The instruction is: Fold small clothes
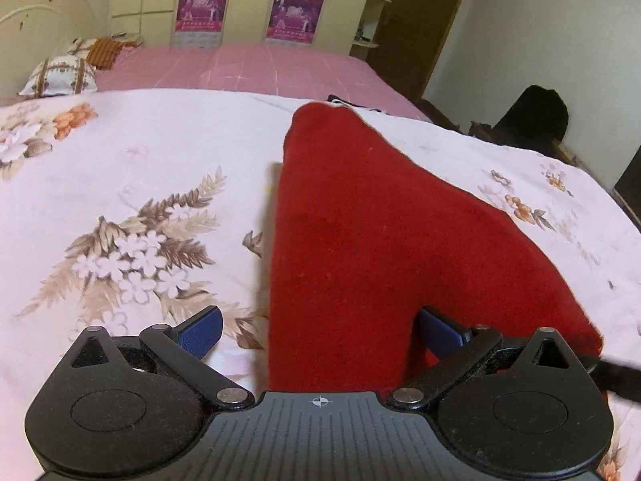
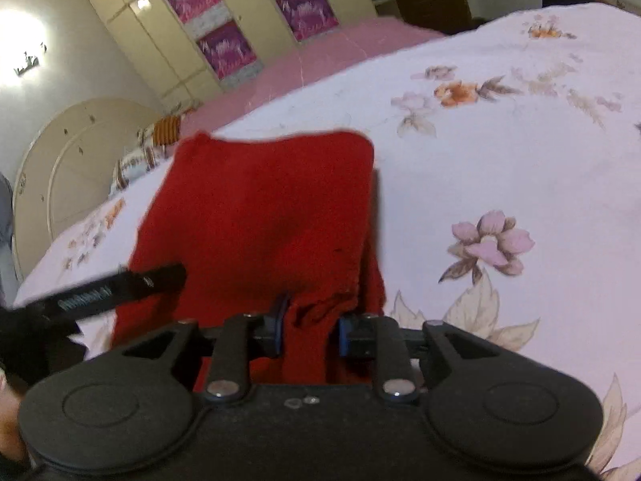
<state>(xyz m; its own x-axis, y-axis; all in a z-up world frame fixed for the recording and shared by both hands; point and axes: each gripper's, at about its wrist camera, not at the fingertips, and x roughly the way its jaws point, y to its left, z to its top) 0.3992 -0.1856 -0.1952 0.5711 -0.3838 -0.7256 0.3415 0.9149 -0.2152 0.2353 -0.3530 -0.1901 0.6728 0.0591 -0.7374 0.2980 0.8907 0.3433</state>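
Note:
A small red knit garment [image 1: 360,220] lies on the floral bedsheet [image 1: 140,184], reaching away from me. My left gripper [image 1: 320,328] is open, its blue pads [image 1: 200,332] spread wide on either side of the garment's near edge. In the right wrist view the same red garment [image 2: 260,208] lies ahead, and my right gripper [image 2: 308,320] is shut on a bunched fold of its near edge. The left gripper's black finger [image 2: 120,284] shows at the left over the cloth.
The pale floral sheet covers a pink bed [image 1: 248,68]. Pillows [image 1: 60,76] lie by the cream headboard [image 1: 40,16] at far left. A wardrobe with purple posters [image 1: 200,4] stands behind. A dark chair [image 1: 533,116] stands at the right beside the bed.

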